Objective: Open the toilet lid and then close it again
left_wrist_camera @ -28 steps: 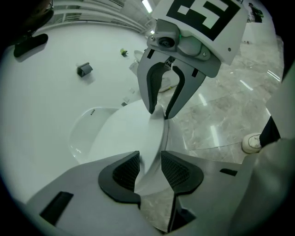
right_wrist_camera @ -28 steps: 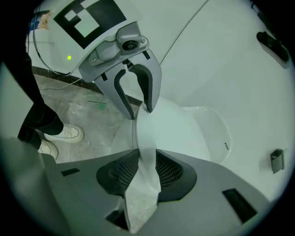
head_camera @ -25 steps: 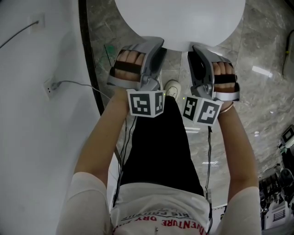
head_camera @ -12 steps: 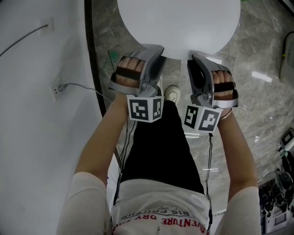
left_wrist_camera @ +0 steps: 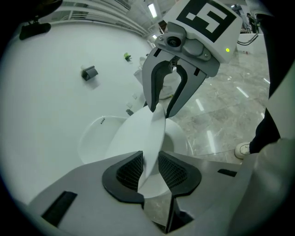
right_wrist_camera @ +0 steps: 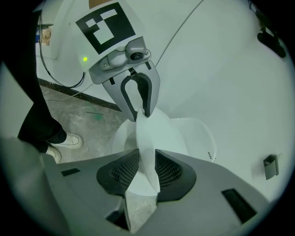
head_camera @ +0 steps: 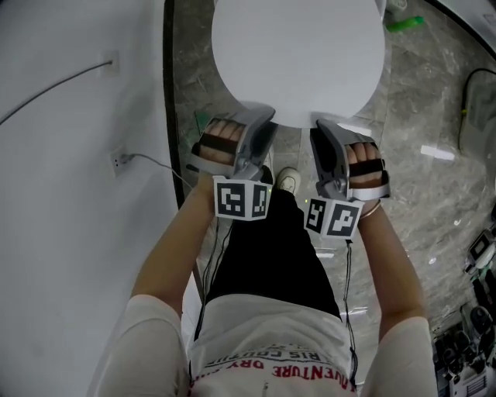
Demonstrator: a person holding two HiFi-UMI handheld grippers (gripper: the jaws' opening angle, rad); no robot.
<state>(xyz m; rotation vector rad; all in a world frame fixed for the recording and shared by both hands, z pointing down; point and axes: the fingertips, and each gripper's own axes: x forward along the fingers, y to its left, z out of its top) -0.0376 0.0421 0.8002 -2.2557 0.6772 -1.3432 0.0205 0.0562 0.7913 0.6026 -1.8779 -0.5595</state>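
The white toilet lid (head_camera: 298, 58) is lifted off the bowl (left_wrist_camera: 92, 133) and tilts up at its front edge. My left gripper (head_camera: 263, 120) holds that front edge at the left. Its jaws are closing, with the thin rim (left_wrist_camera: 138, 133) between the pads (left_wrist_camera: 131, 170). My right gripper (head_camera: 322, 124) holds the same edge a little to the right, shut on the rim (right_wrist_camera: 154, 133). Each gripper view shows the other gripper clamped on the lid across from it, the right one (left_wrist_camera: 161, 108) and the left one (right_wrist_camera: 138, 110).
A white wall (head_camera: 70, 194) runs along the left, with a socket (head_camera: 120, 160) and a cable. Grey marble floor (head_camera: 434, 155) surrounds the toilet. The person's white shoe (head_camera: 288, 180) stands just below the grippers. A green item (head_camera: 403, 23) lies at the far right.
Both grippers have risen together with the lid's front edge between their jaws, so the lid stands more tilted. The left jaws have narrowed onto the rim.
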